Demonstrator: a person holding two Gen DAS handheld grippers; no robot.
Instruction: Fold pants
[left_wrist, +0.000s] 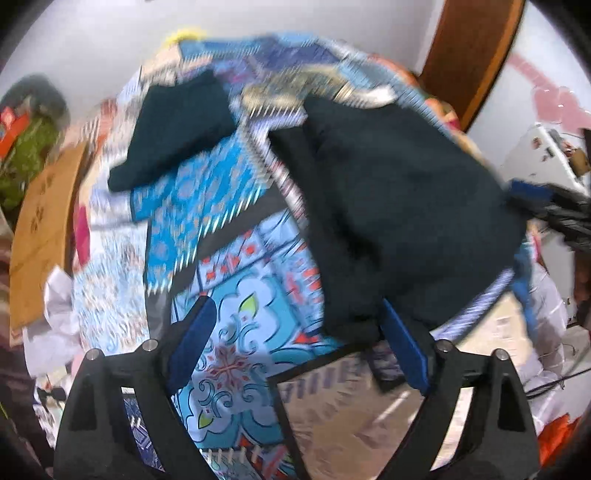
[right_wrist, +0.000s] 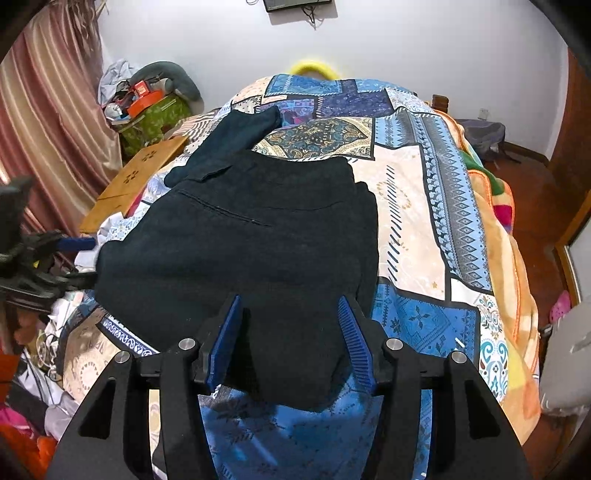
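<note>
Two grippers at work over dark pants (right_wrist: 255, 236) lying on a patchwork bedspread (right_wrist: 417, 206). Right gripper (right_wrist: 291, 332): blue pads spread wide, straddling the near edge of the cloth, not pinching. Left gripper (left_wrist: 295, 325): jaws wide; right pad touches the pants' (left_wrist: 388, 192) edge, left pad over bare bedspread (left_wrist: 236, 317). Left view motion-blurred. One trouser leg (right_wrist: 236, 133) extends toward the far-left of the bed.
</note>
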